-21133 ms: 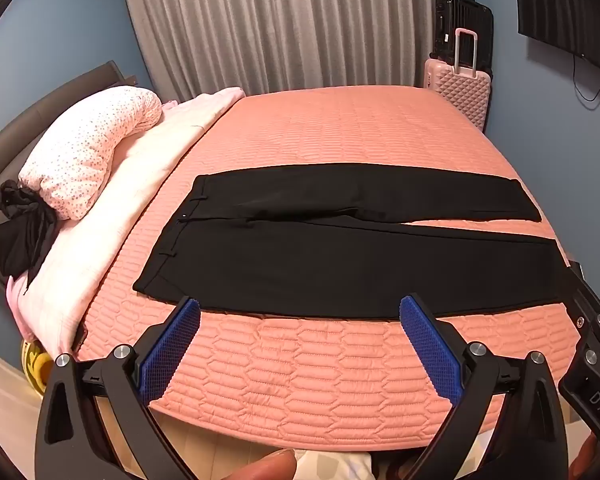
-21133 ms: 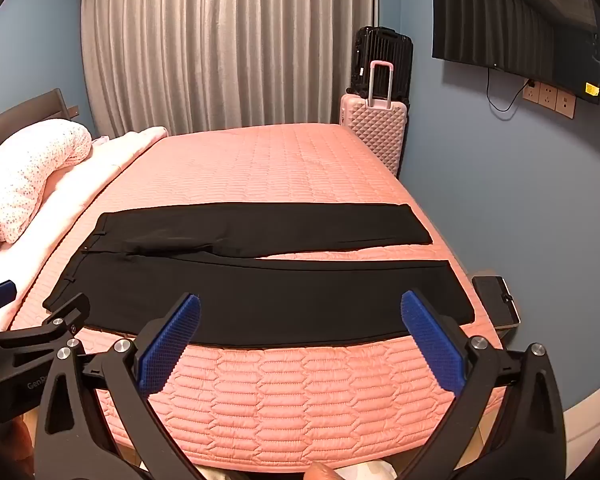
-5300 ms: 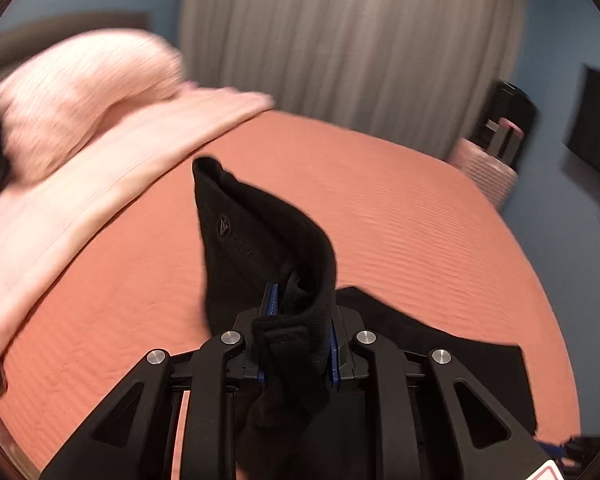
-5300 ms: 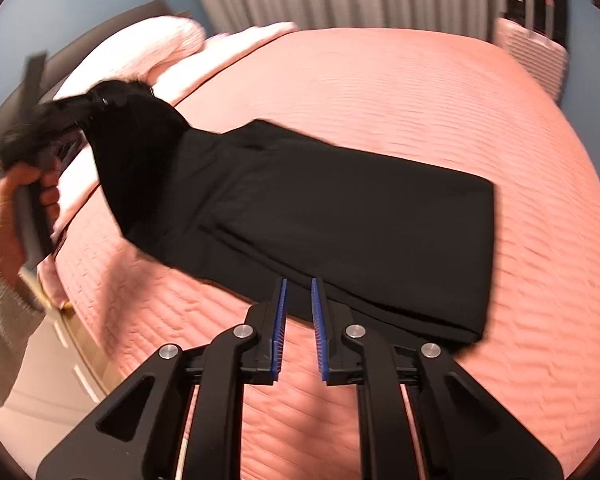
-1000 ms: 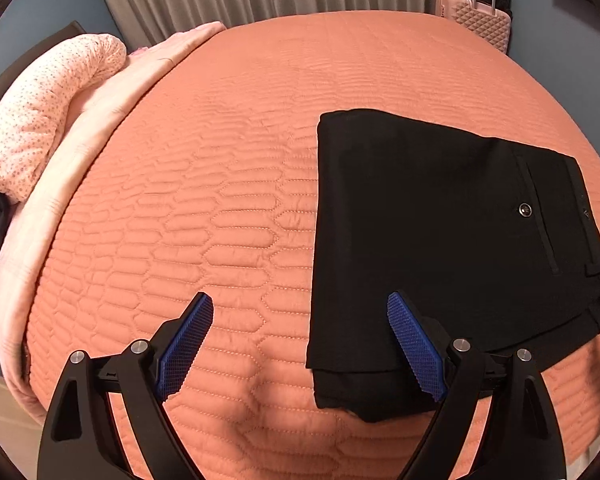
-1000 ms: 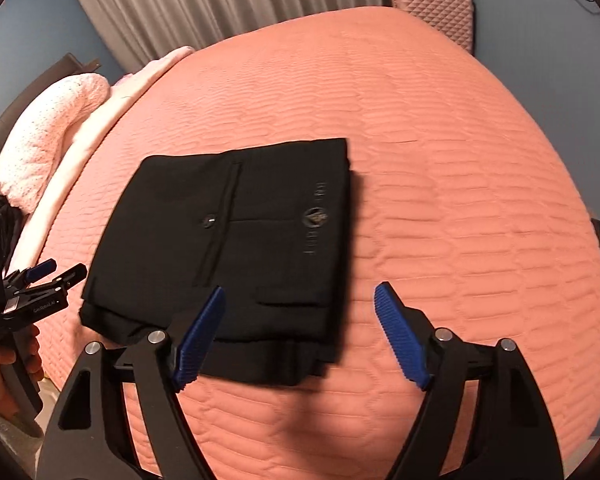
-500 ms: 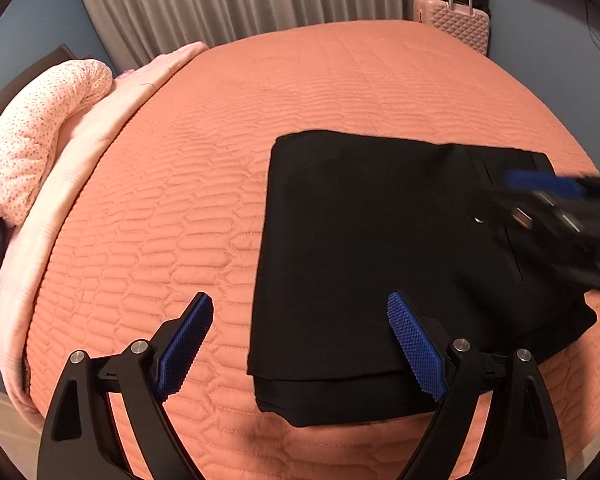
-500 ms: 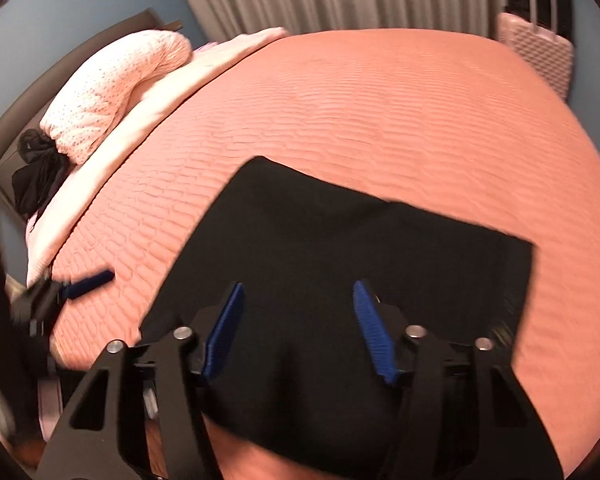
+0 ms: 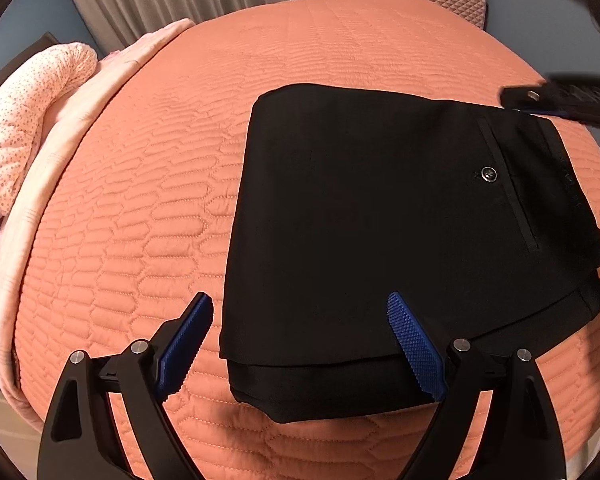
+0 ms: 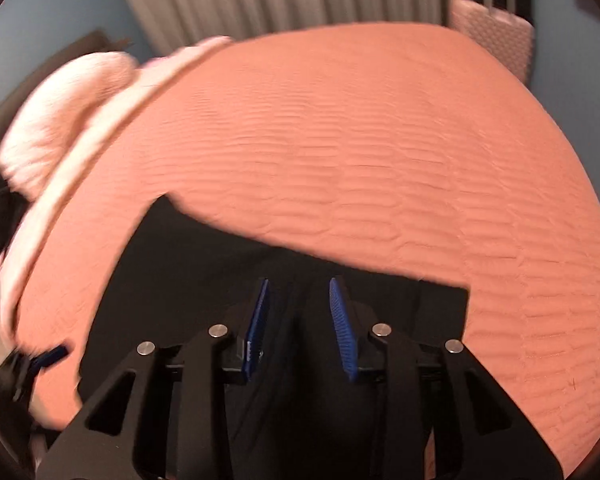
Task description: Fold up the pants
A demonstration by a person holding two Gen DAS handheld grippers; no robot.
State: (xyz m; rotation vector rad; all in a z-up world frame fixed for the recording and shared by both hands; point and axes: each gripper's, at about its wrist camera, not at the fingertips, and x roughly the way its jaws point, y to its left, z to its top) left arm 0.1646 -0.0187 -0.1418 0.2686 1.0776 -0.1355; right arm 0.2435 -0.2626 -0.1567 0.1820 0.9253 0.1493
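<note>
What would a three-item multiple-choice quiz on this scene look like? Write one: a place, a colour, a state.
1. Where do the folded pants lie?
A. on the bedspread
B. on the floor
C. on a chair

2. What colour are the left gripper's pads?
A. red
B. blue
C. green

3. How does the left gripper stand?
A. shut on cloth
B. out of view
C. wide open, holding nothing

Answers: A, the salmon quilt surrounds the pants; B, both pads are blue; C, the pads stand far apart over the pants' near edge.
</note>
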